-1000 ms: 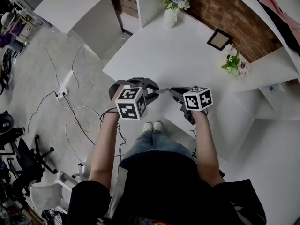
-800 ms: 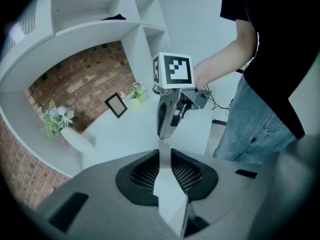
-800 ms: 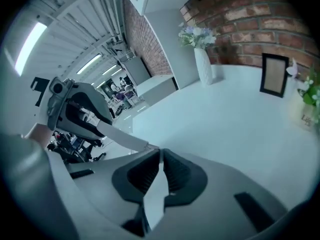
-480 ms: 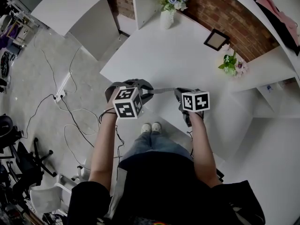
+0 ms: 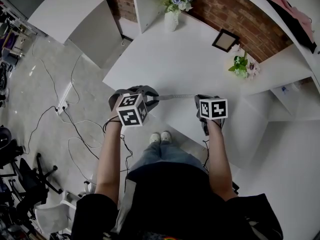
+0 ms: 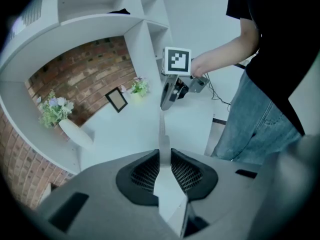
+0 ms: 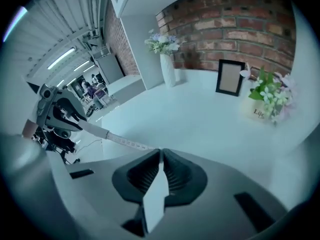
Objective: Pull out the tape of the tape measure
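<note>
Two grippers are held over the near edge of the white table (image 5: 190,59). The left gripper (image 5: 156,98) is clamped on the tape measure (image 6: 162,181). Its tape (image 5: 176,96) is stretched across to the right gripper (image 5: 197,98), whose jaws are pinched on its end. On the table's far side stand one flower vase (image 5: 171,20), one picture frame (image 5: 224,40) and one small flower pot (image 5: 244,66), all well clear. Printed marks on the tape are shown only in the right gripper view.
</note>
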Demonstrator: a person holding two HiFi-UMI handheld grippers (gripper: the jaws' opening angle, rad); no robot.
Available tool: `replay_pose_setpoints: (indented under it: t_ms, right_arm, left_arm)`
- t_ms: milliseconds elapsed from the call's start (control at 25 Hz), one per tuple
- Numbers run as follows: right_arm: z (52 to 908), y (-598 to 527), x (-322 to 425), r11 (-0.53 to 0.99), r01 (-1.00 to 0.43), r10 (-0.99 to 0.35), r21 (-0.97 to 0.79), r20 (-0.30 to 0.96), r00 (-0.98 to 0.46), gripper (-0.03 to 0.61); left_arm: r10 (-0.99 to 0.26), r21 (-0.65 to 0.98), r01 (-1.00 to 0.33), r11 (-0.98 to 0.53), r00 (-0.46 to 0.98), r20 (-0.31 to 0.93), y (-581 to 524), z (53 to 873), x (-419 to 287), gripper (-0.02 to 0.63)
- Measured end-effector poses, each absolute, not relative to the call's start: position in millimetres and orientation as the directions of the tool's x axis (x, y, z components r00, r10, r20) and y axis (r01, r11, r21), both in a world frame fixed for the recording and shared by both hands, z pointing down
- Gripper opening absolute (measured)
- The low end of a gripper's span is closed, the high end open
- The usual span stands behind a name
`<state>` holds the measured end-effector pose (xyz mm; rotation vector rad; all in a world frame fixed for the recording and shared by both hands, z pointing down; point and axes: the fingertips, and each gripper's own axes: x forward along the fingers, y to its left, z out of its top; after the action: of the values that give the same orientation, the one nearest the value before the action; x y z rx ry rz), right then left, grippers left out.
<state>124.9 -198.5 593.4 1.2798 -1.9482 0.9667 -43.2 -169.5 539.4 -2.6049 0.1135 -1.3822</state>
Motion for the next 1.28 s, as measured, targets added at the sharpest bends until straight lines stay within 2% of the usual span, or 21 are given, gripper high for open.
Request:
replay_pose_setpoints:
  t_ms: [520, 960, 1280]
  right_arm:
    - [596.4, -192.9, 167.8, 0.175, -0.957, -0.511, -0.231, 0.810, -0.289, 0.025]
    - [601.1, -184.3, 207.0, 0.131, -0.982, -0.504, -0.134, 0.844, -0.183, 0.025]
    - [603.0, -179.6, 213.2, 0.116, -0.983, -0.500, -0.144, 0.847, -0.183, 0.025]
  left_arm:
    - [-0.134, -0.171, 0.008, -0.985, 0.581, 0.803, -173.6, 540.5, -46.5, 0.074]
    - [-0.143, -0.180, 0.018, -0.983, 0.534, 0.833, -174.6, 548.0, -62.6, 0.074]
    - [-0.128, -0.159, 0.010, -0.987, 0.544, 0.829, -174.2, 550.0, -67.7, 0.074]
